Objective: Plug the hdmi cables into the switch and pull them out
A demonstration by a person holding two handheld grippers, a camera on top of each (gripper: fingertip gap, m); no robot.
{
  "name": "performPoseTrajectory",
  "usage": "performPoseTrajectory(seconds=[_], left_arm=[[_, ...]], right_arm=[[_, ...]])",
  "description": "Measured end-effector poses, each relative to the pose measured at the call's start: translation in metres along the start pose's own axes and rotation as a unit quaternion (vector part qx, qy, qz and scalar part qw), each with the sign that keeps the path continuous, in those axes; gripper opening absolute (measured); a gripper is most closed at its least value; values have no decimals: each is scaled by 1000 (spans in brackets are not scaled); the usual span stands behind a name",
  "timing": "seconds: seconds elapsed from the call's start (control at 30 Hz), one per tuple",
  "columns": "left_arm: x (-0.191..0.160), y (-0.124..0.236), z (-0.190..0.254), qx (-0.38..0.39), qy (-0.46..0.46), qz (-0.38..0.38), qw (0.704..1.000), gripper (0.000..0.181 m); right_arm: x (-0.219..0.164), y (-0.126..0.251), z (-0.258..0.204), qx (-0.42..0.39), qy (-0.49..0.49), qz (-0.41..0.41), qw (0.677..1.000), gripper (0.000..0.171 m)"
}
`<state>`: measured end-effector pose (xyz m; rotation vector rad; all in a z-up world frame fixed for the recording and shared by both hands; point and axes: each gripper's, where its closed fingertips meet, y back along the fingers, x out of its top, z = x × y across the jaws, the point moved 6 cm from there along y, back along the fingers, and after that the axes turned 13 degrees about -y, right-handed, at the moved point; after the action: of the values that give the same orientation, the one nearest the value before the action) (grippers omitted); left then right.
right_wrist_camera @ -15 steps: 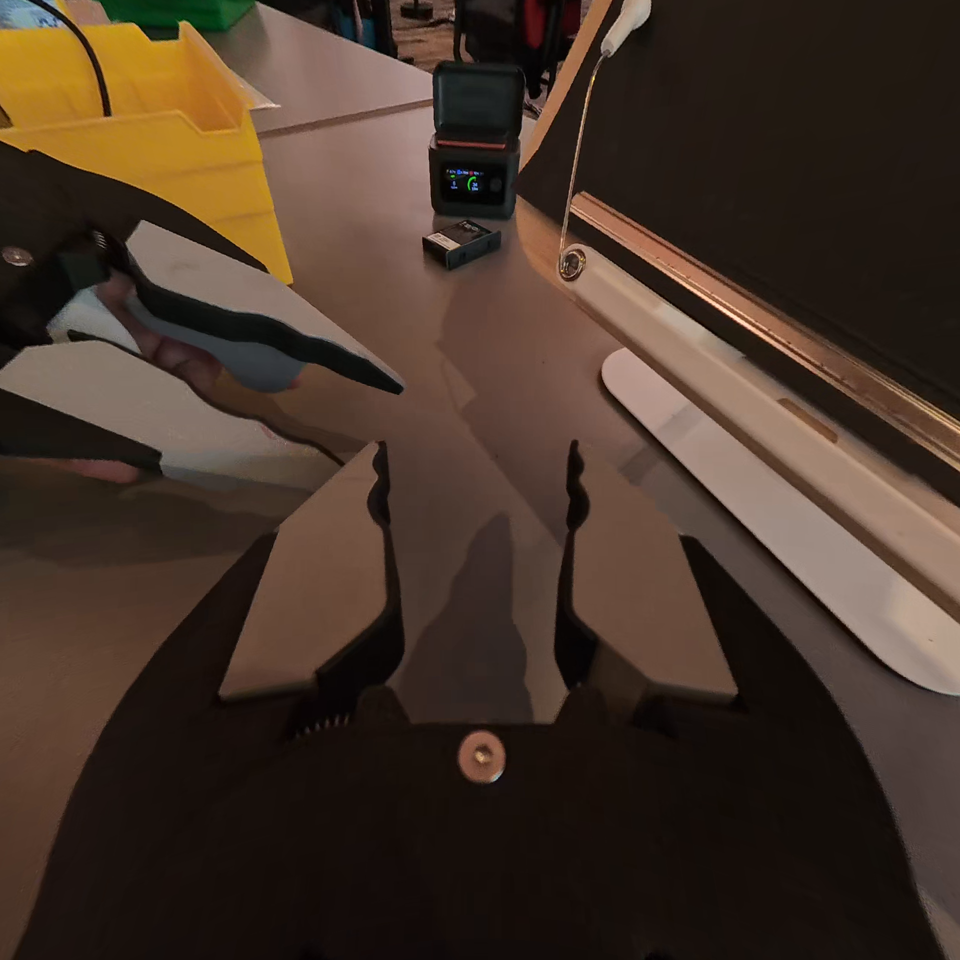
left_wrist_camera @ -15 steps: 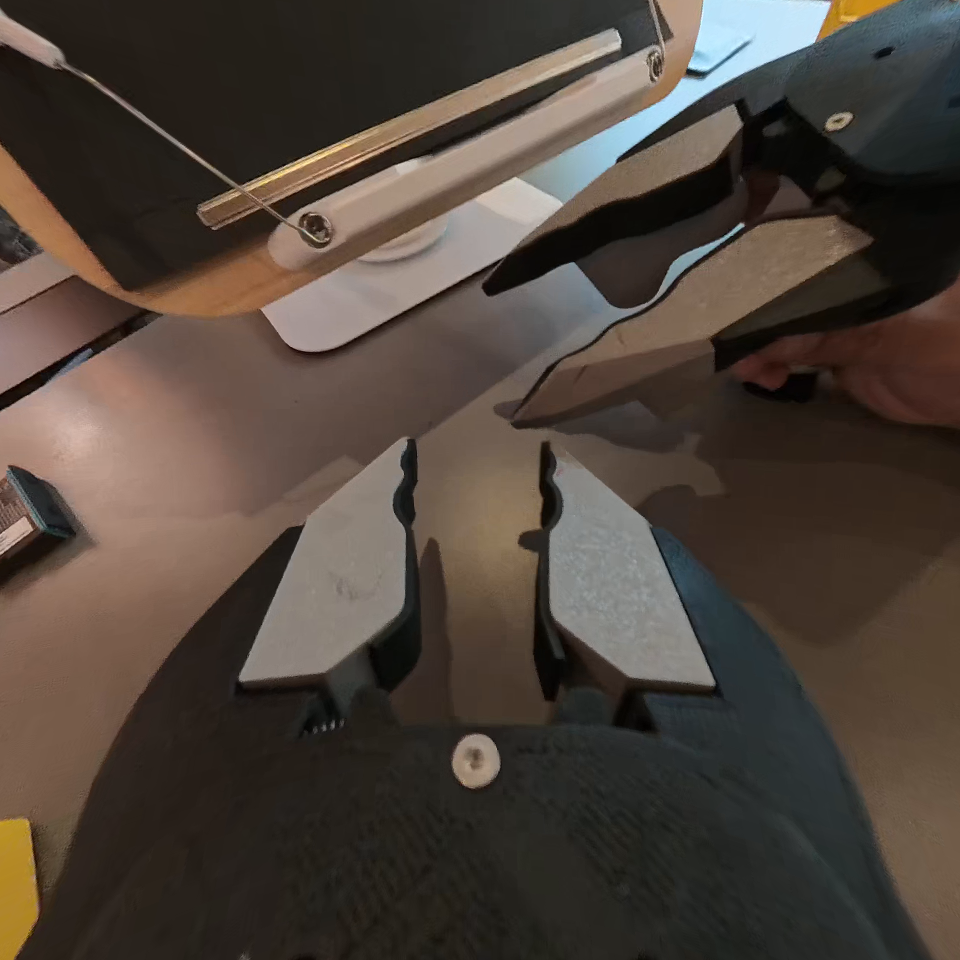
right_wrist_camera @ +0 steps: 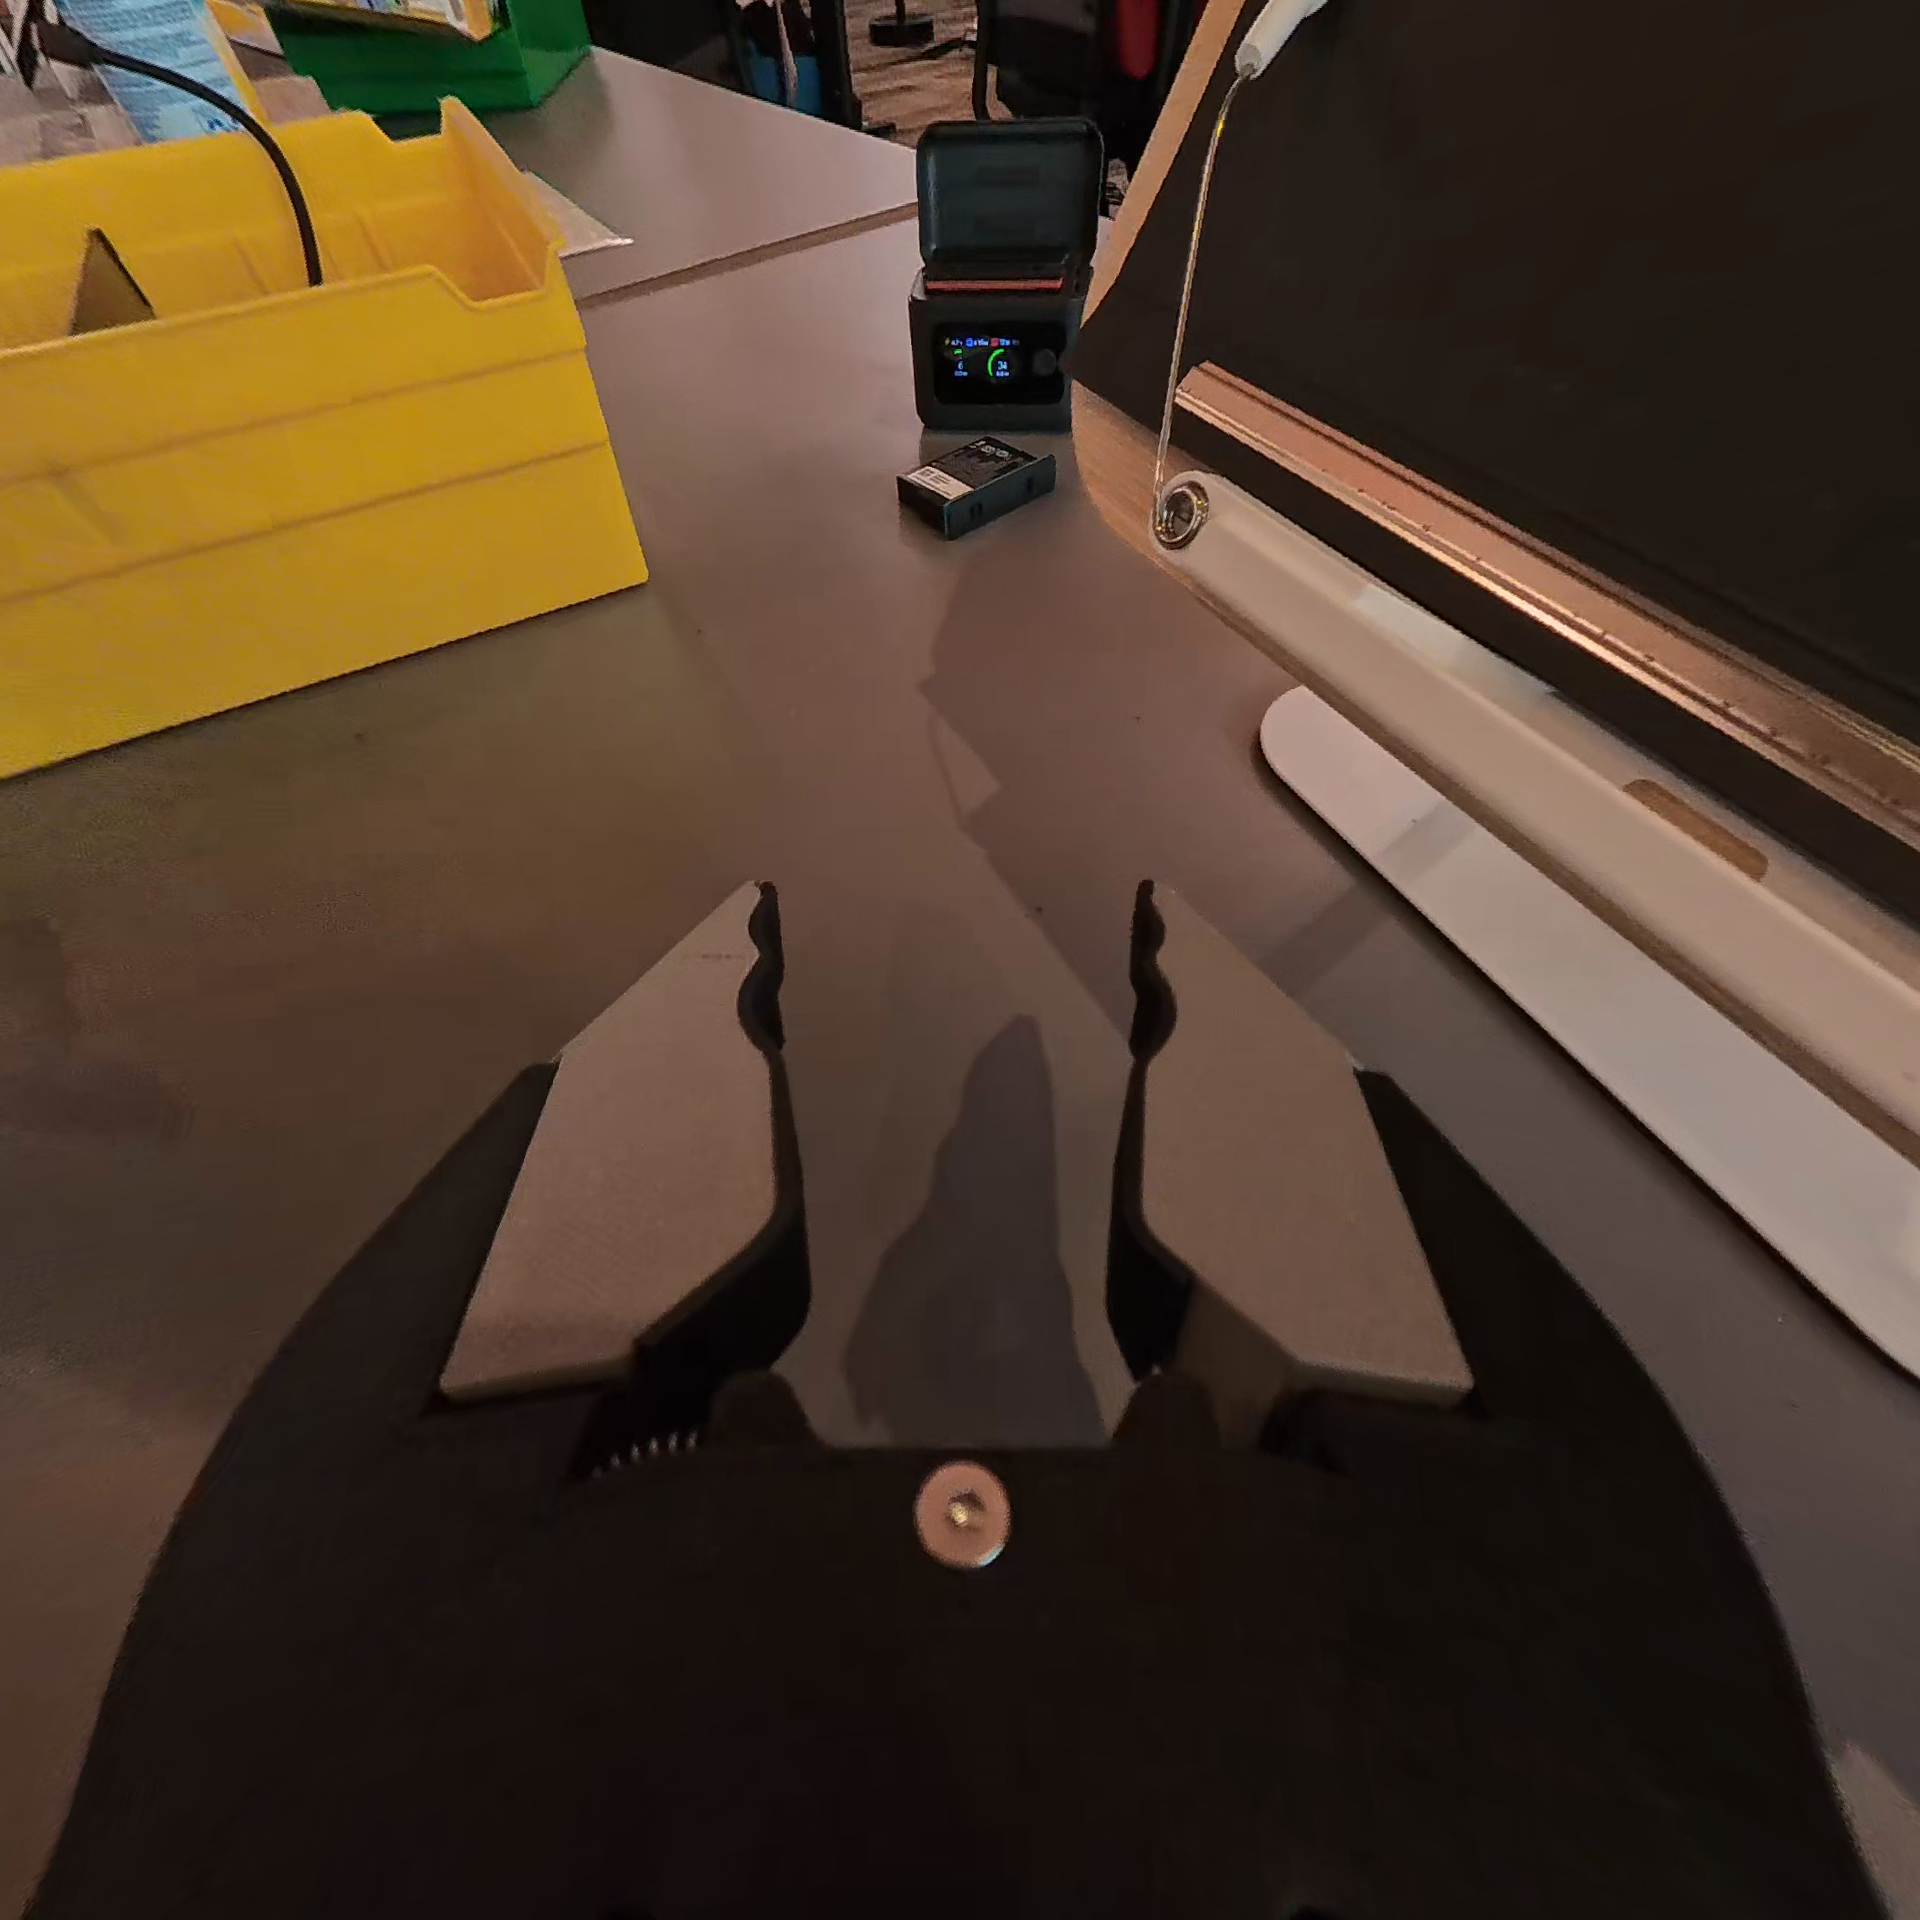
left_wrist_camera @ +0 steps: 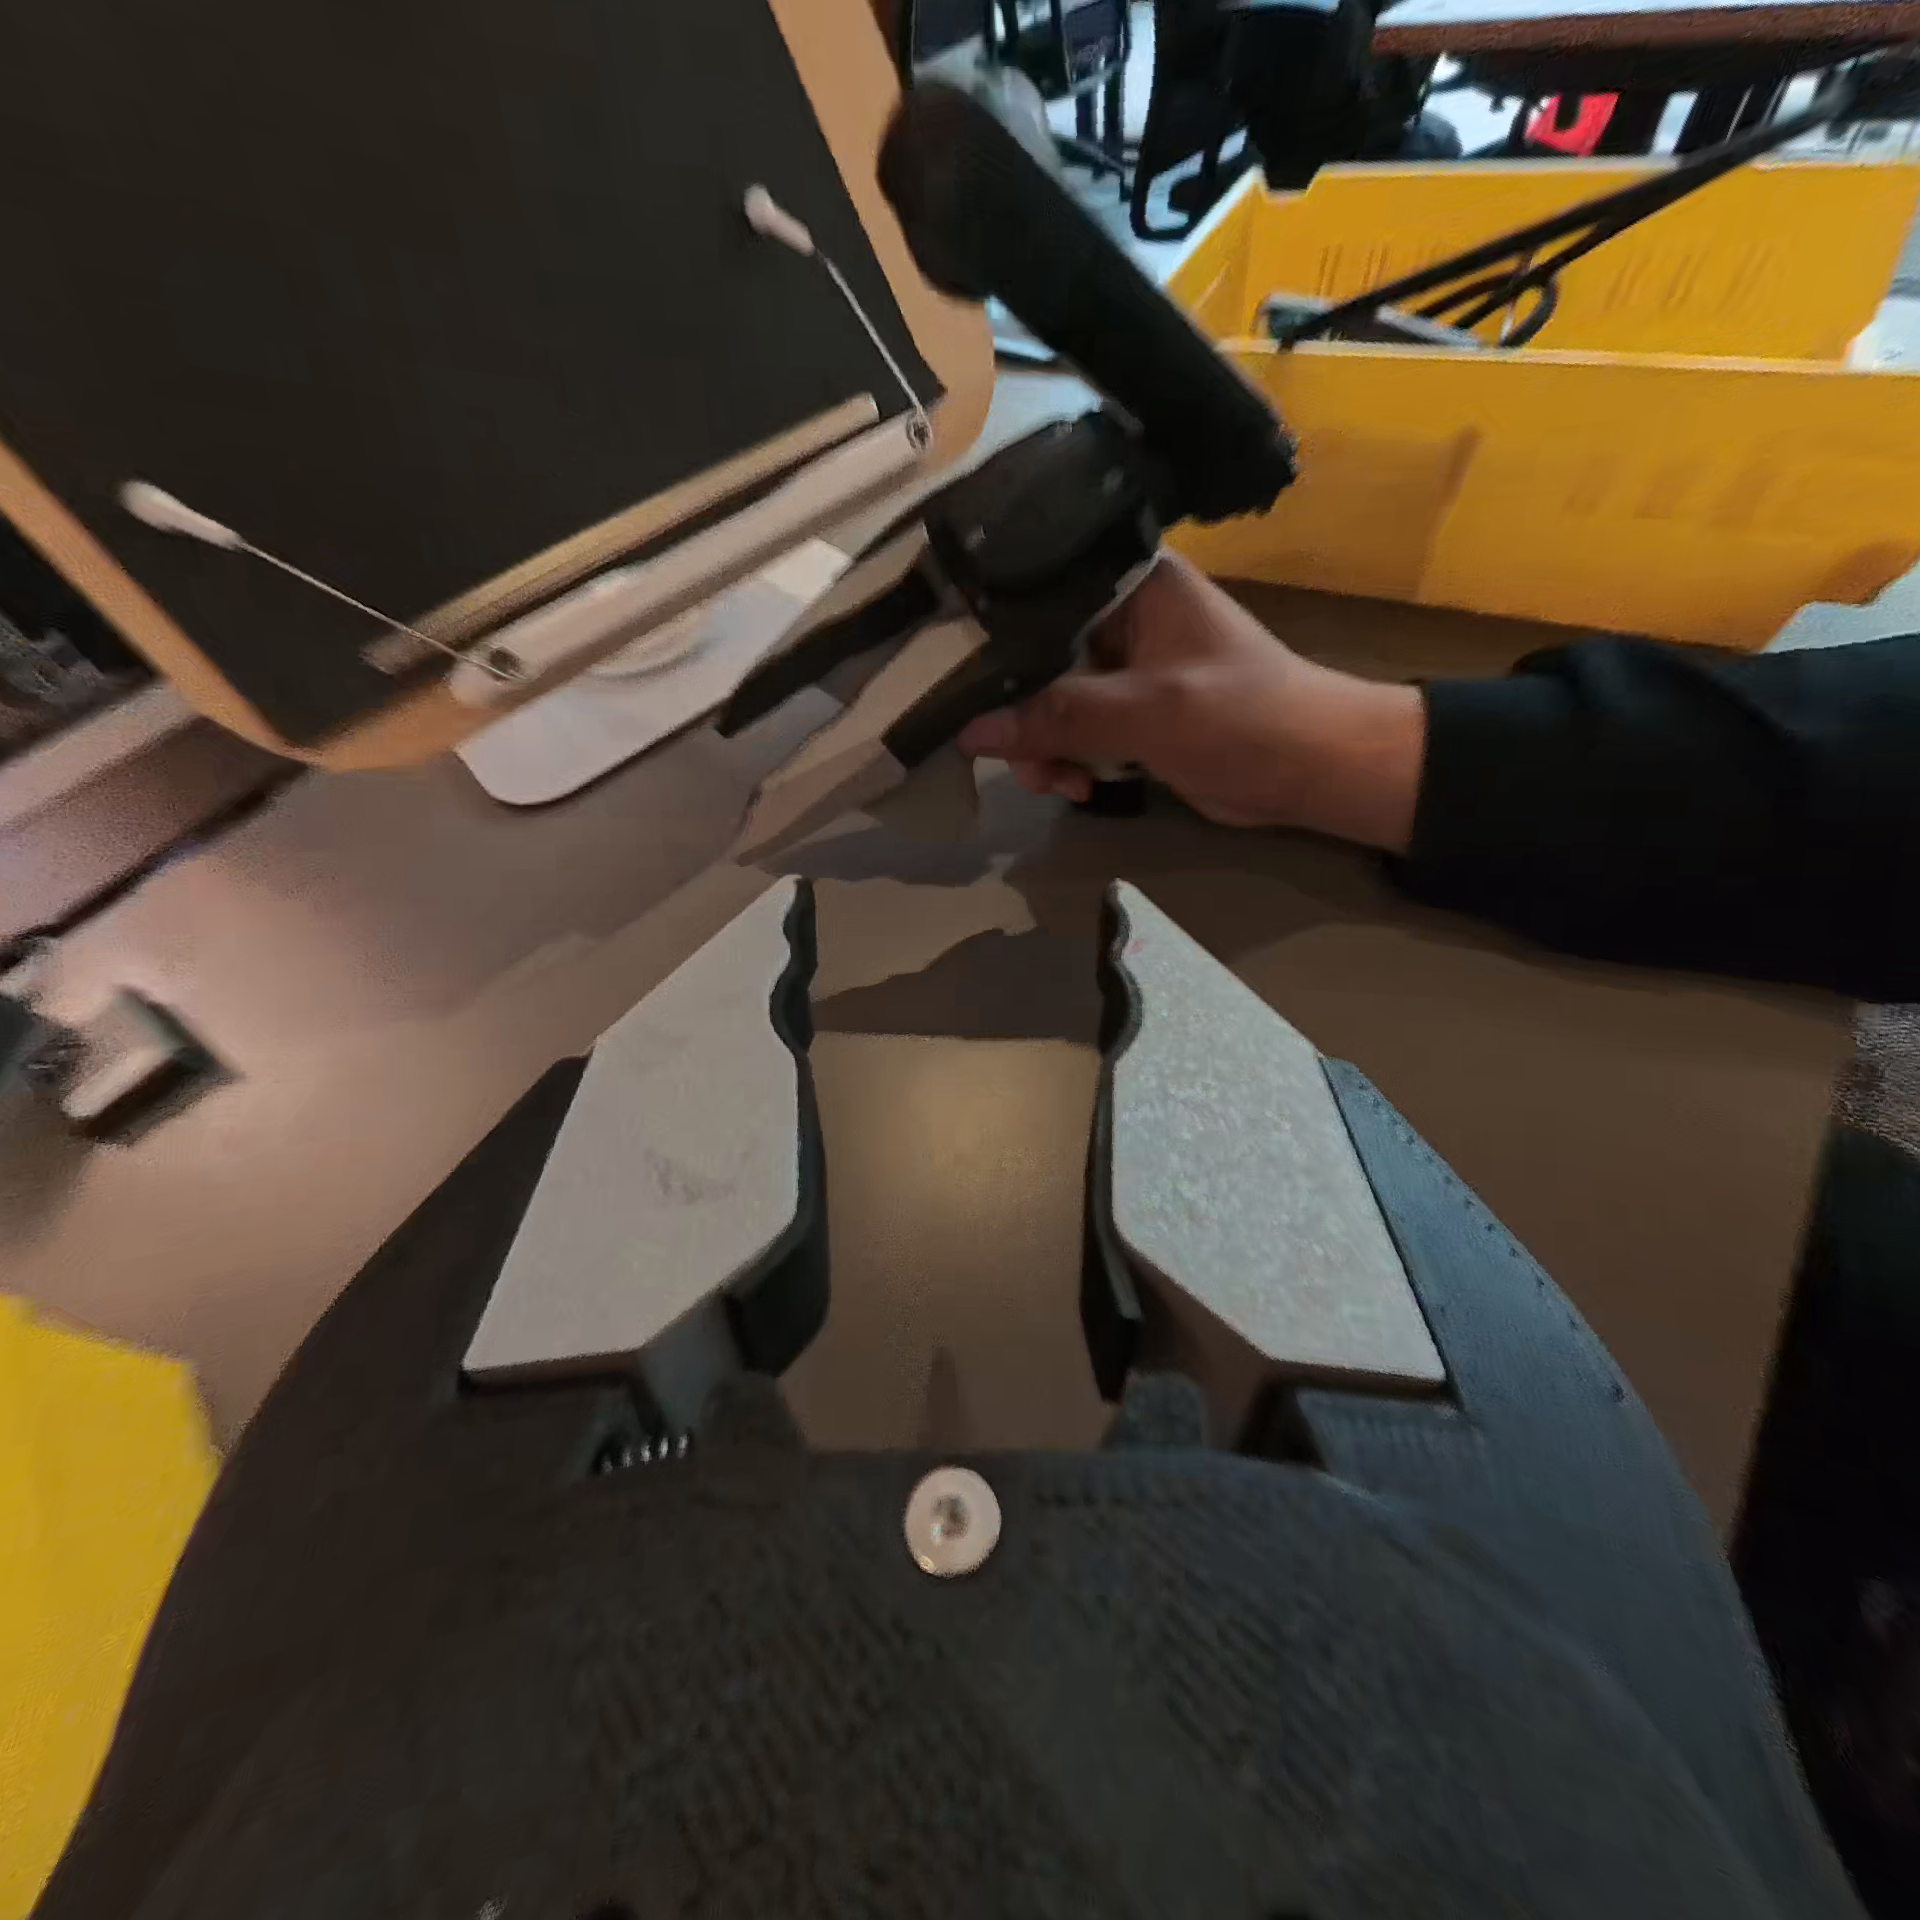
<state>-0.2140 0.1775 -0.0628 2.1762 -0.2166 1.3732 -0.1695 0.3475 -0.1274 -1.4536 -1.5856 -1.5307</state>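
This looks like an office or lab workspace set up for bench trials. A wide grey-brown table carries yellow plastic parts bins, one with a black cable running into it, and another yellow bin holds more cabling on the far side. A small black charging case with a lit screen stands open beside a loose battery pack. A tilted dark board in a wooden frame sits on a white stand. Behind the table, office chairs and further desks show, and a green bin sits on the next table.
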Motion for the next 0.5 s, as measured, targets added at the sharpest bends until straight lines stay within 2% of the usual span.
performPoseTrajectory(seconds=[0.1,0.2,0.23,0.3,0.37,0.4,0.43,0.5], left_arm=[[17,61,-41,55,-20,-20,998,56],[10,125,-118,163,-43,-104,980,62],[-2,145,-147,203,-53,-155,965,64],[-35,186,-206,287,-81,-275,914,66],[-76,217,-247,311,-91,-373,870,62],[-96,227,-260,308,-87,-408,855,53],[-112,236,-269,308,-88,-427,846,47],[-135,240,-274,279,-95,-427,855,45]], right_arm=[[0,0,-2,0,7,2,1000,64],[-1,-1,-3,0,13,-3,1000,64],[-1,-1,-2,0,12,-5,1000,64],[-1,-1,-2,0,8,-8,1000,63],[-1,-2,0,2,1,-9,1000,63],[-1,-1,0,3,-2,-9,1000,62],[-1,-1,0,4,-4,-8,1000,62],[-1,-1,1,6,-6,-8,1000,62]])
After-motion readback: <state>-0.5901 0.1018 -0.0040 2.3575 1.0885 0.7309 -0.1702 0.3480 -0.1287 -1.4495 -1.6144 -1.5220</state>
